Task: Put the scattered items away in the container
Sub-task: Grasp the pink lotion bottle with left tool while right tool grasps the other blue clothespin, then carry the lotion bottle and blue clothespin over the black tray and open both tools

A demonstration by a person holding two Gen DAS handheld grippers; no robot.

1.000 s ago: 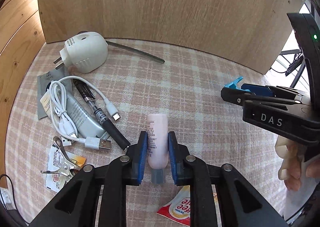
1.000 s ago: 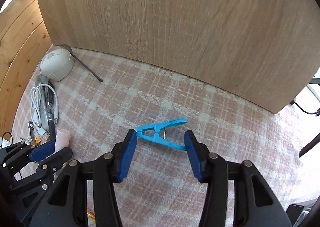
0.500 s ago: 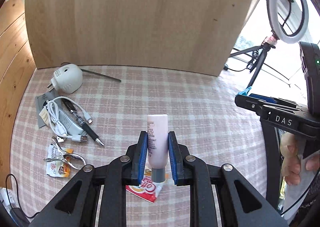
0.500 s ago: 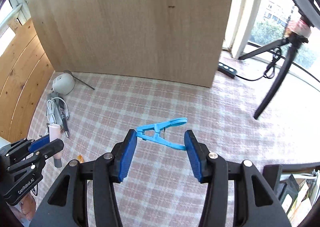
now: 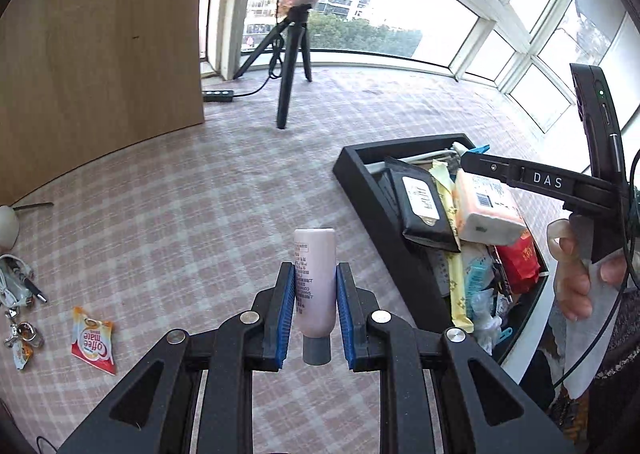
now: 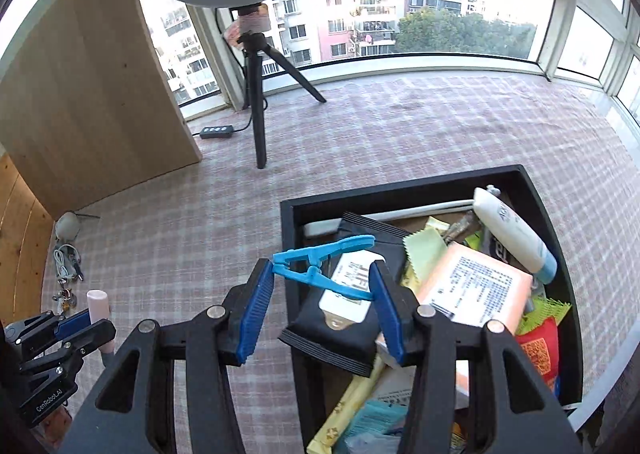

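Both tools had swung from the clutter to the black container (image 6: 536, 190) by the counter's window edge, left tool (image 5: 312, 318) clamping the pink bottle (image 5: 314, 278), right tool (image 6: 320, 308) pinching the blue clothespin (image 6: 320, 266) above it — release likely next.

"DAS" on right tool (image 5: 472, 164); "Coffee mate" sachet (image 5: 93, 340).

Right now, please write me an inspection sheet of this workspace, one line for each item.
Surface: pink checked cloth, bare in the middle.
Job's things: pink tube and blue clothespin, both carried; black container nearly full.
Clutter: coffee sachet, white cable, white plug at the cloth's left.
Grippers: left gripper shut on the tube; right gripper shut on the clothespin.
Cables: power strip lead by the tripod.
Surroundings: wooden panel, windows.
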